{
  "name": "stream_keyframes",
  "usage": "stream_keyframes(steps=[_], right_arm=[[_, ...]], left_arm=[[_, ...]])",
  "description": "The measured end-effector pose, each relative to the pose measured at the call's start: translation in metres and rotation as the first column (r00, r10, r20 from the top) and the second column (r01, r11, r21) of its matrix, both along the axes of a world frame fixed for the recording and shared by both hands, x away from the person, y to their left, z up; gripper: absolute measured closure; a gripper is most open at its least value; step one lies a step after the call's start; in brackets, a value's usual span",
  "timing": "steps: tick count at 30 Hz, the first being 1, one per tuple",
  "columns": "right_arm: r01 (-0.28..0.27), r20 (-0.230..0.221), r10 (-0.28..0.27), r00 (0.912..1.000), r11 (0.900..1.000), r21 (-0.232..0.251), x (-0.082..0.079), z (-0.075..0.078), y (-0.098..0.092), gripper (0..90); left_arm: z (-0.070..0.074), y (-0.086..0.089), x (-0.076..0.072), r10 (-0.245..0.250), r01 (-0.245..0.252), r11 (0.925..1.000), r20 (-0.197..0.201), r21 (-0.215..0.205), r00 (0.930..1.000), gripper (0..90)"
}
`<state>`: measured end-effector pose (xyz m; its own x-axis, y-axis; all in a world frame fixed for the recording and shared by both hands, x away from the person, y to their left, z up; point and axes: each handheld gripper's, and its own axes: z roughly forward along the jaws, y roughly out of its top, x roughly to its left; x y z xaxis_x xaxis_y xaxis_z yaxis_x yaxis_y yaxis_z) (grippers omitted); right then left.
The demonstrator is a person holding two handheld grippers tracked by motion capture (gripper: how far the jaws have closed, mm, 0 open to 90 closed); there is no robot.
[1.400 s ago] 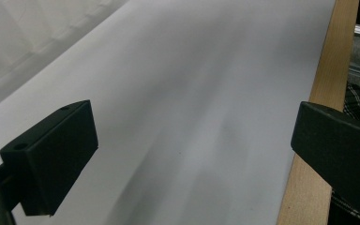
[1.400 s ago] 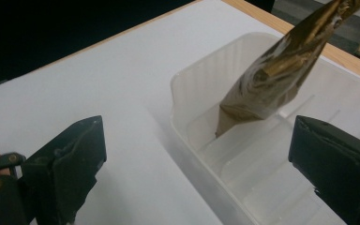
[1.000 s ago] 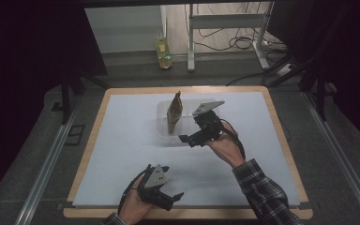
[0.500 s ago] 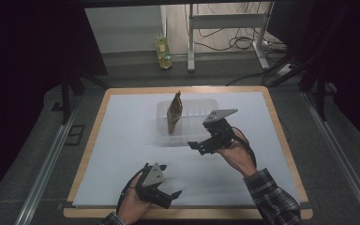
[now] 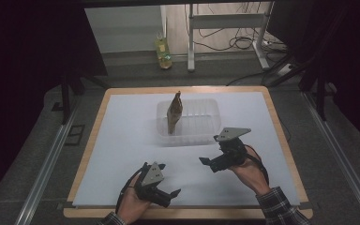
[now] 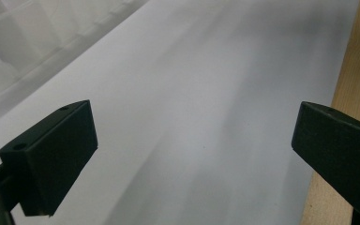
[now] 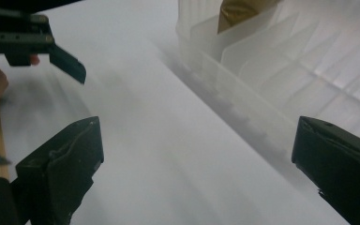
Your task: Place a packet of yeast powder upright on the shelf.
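Observation:
A clear ribbed plastic container (image 5: 201, 123) stands on the white mat, and a brown pouch (image 5: 174, 112) is upright at its left end. My right gripper (image 5: 208, 163) hovers open just in front of the container's right corner, with nothing between its jaws. In the right gripper view the container (image 7: 281, 70) and the pouch (image 7: 239, 11) lie ahead of the right gripper (image 7: 197, 178), with the left gripper (image 7: 37, 47) farther off. My left gripper (image 5: 168, 194) is open and empty near the mat's front edge. From the left gripper (image 6: 192, 159) the container (image 6: 23, 42) shows blurred at the upper left.
The wooden table rim (image 5: 93, 136) frames the white mat (image 5: 126, 140). A yellow-green bottle (image 5: 163, 49) stands on the floor beyond the table, beside a metal stand (image 5: 225, 28) and cables. Dark surroundings flank both sides.
My right gripper has drawn back from the container toward the person, empty. The pouch stays standing in the container. The left gripper shifted slightly to the right.

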<state>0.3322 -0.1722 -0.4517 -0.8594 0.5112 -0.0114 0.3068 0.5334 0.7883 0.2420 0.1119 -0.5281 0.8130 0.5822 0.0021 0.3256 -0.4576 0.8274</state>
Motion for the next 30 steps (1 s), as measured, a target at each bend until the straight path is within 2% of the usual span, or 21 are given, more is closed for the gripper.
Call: stream_keyframes(steps=[4, 9, 15, 20, 25, 30], right_arm=[[0.015, -0.015, -0.015, 0.9998, 1.0, 0.006, -0.008, -0.005, -0.01, 2.4], [0.039, -0.026, -0.04, 0.9989, 0.999, -0.008, -0.018, -0.014, -0.023, 2.5], [0.054, -0.043, -0.055, 0.9976, 0.998, -0.023, -0.03, -0.024, -0.04, 2.5], [0.057, -0.051, -0.059, 0.997, 0.998, -0.036, -0.042, -0.033, -0.054, 2.2], [0.06, -0.048, -0.063, 0.9969, 0.997, -0.056, -0.055, -0.044, -0.066, 1.9], [0.072, -0.055, -0.075, 0.9957, 0.996, -0.052, -0.058, -0.046, -0.072, 1.7]], left_arm=[[0.001, 0.002, 0.0, 0.008, -0.008, 0.9993, -0.011, -0.037, 0.9999, 1.1], [0.001, 0.002, 0.001, 0.012, -0.012, 0.9992, -0.011, -0.038, 0.9999, 1.3], [-0.001, 0.002, 0.002, 0.016, -0.017, 0.9994, -0.004, -0.029, 0.9999, 1.0], [-0.002, 0.003, 0.002, 0.023, -0.023, 0.9997, 0.012, 0.005, 0.9997, 0.9], [-0.002, 0.006, 0.004, 0.042, -0.043, 0.9989, 0.018, 0.021, 0.999, 0.7], [-0.001, 0.008, 0.006, 0.056, -0.057, 0.998, 0.014, 0.026, 0.9983, 0.7]])
